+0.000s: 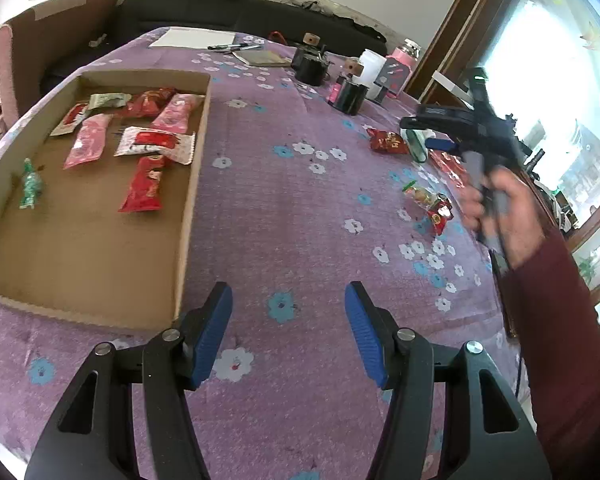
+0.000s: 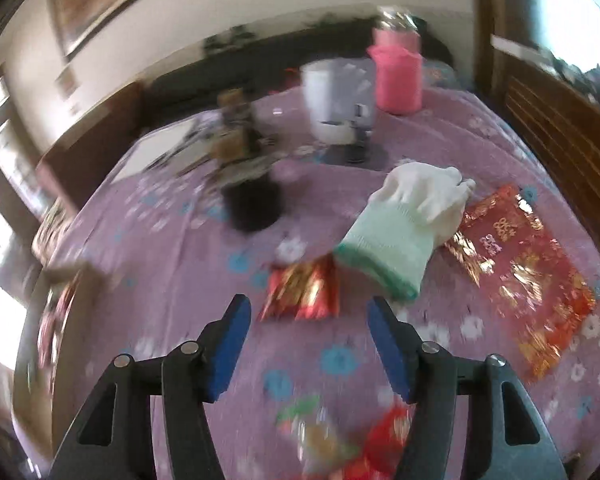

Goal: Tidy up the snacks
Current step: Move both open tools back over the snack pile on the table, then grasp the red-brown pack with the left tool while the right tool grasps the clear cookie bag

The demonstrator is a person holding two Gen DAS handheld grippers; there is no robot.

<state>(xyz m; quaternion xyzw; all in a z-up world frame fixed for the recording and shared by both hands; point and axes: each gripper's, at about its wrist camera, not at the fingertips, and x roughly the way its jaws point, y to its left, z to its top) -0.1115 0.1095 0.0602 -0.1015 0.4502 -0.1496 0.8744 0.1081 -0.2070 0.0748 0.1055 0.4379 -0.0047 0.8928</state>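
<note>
Both jaws are spread and empty: the left hand-held gripper (image 1: 288,320) hovers over the purple floral counter (image 1: 300,208). The right hand-held gripper (image 2: 308,336) faces the red-and-gold foil snack packet (image 2: 302,290) at 12 o'clock. The pale knitted glove (image 2: 404,224) touching it at 1 o'clock could snag; the shallow cardboard tray (image 1: 188,216) lies well apart.

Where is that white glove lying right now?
In the right wrist view the white glove lies on the purple tablecloth, right of centre, between a small red snack packet and a large red foil bag, just beyond the open tongs.

- No wording can be read on any snack packet.
- The red gold-printed bag (image 2: 518,276) near the table's right edge carries gold characters, too blurred to make out.
</note>
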